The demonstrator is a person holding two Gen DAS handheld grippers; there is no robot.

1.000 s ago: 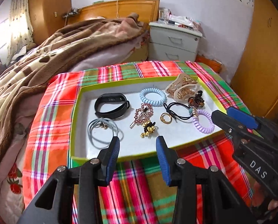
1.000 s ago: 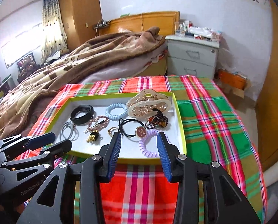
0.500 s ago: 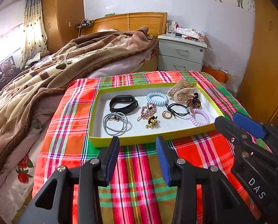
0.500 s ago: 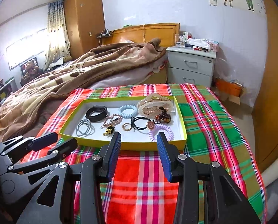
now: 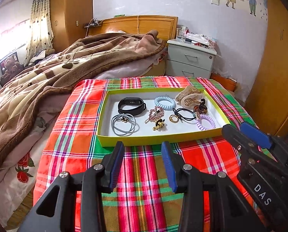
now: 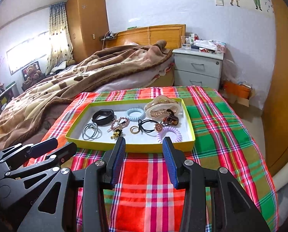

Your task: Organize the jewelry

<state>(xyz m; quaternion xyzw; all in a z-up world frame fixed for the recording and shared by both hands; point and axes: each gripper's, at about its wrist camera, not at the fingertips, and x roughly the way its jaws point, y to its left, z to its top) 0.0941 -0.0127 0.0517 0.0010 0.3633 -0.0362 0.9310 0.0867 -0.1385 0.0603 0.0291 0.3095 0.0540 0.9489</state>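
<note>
Bright daylight, blown-out window [image 6: 27,57] glare left, fisheye-warped edges

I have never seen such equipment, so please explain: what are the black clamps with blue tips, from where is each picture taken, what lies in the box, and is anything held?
There is no robot here. A person holds one hand-held clamp in each hand, and a camera on each looks forward along its fingers. One picture is from the left gripper, the other from the right gripper; each also shows the other clamp at its side.

On a red and green checked cloth lies a shallow yellow-green cardboard tray. It holds a black fitness band, grey elastic hair ties, a light blue spiral hair tie, a purple spiral hair tie, a beige hair claw and small clips and rings.

Both clamps are open and hold nothing.
</note>
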